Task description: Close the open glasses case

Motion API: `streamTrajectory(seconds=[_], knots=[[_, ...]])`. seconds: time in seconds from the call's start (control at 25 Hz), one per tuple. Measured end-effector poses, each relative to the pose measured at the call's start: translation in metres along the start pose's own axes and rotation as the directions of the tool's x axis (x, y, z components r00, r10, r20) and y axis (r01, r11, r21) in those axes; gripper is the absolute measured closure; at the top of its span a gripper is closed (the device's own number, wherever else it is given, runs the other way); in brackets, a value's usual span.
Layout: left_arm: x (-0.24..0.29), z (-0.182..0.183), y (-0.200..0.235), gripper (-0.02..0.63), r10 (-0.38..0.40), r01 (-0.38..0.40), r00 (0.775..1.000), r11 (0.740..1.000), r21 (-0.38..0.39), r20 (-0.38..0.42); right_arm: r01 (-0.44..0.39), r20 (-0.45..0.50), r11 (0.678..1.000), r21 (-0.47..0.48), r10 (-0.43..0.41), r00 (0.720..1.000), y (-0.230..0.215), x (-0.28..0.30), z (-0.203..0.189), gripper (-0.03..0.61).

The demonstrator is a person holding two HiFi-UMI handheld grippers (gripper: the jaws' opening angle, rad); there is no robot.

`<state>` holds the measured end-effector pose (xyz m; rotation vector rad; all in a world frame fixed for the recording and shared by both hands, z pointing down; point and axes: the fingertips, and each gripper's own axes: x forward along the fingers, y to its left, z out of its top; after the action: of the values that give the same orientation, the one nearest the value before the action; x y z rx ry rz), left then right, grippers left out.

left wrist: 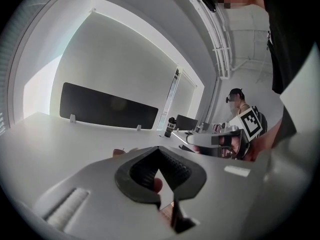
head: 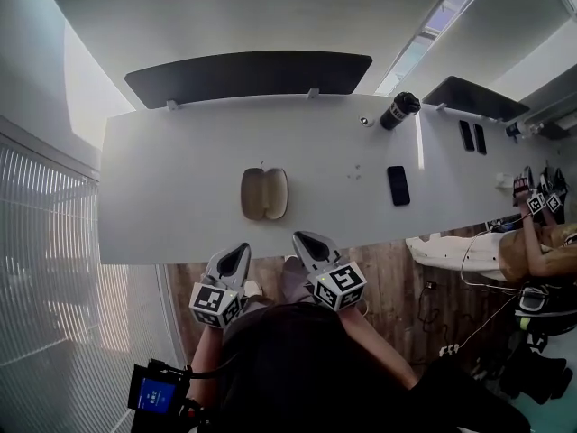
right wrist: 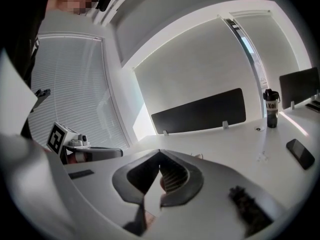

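Observation:
The glasses case lies open on the white table, a tan oval with two halves side by side, near the front edge. Both grippers hang short of that edge, over the floor and close to my body. My left gripper points at the case from the lower left, jaws closed and empty. My right gripper sits just right of it, also shut on nothing. In the left gripper view only a sliver of the case shows above the closed left gripper. The right gripper likewise hides most of the case.
A black phone lies right of the case, and a black bottle stands at the back right. A dark divider panel runs along the far edge. Another person sits at the right end with cables nearby.

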<state>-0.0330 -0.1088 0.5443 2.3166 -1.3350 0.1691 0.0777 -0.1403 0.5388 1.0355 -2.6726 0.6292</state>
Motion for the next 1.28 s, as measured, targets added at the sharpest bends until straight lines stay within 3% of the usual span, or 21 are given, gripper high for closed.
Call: streamTrajectory(seconds=[0.52, 0.8, 0.96, 1.16, 1.28], knots=[[0.050, 0.003, 0.003, 0.609, 0.007, -0.007, 0.998, 1.000, 0.000, -0.070, 0.008, 0.031, 0.997, 0.077, -0.011, 0.999, -0.068, 0.008, 0.009, 0.574], [0.067, 0.010, 0.003, 0.609, 0.053, -0.062, 0.995, 0.992, -0.114, -0.080, -0.023, -0.011, 0.992, 0.120, 0.024, 1.000, -0.112, 0.020, 0.002, 0.574], [0.071, -0.012, 0.014, 0.609, 0.008, -0.036, 0.988, 0.983, -0.179, -0.152, 0.000, -0.019, 0.993, 0.121, 0.002, 1.000, -0.128, 0.024, 0.008, 0.574], [0.083, -0.031, 0.060, 0.609, -0.019, -0.030, 0.984, 0.961, -0.274, -0.175, 0.064, -0.060, 0.991, 0.117, -0.057, 0.997, -0.144, 0.041, 0.000, 0.574], [0.083, -0.037, 0.064, 0.609, -0.052, -0.019, 0.981, 0.933, -0.359, -0.189, 0.092, -0.088, 0.989, 0.118, -0.082, 0.993, -0.138, 0.033, -0.004, 0.574]])
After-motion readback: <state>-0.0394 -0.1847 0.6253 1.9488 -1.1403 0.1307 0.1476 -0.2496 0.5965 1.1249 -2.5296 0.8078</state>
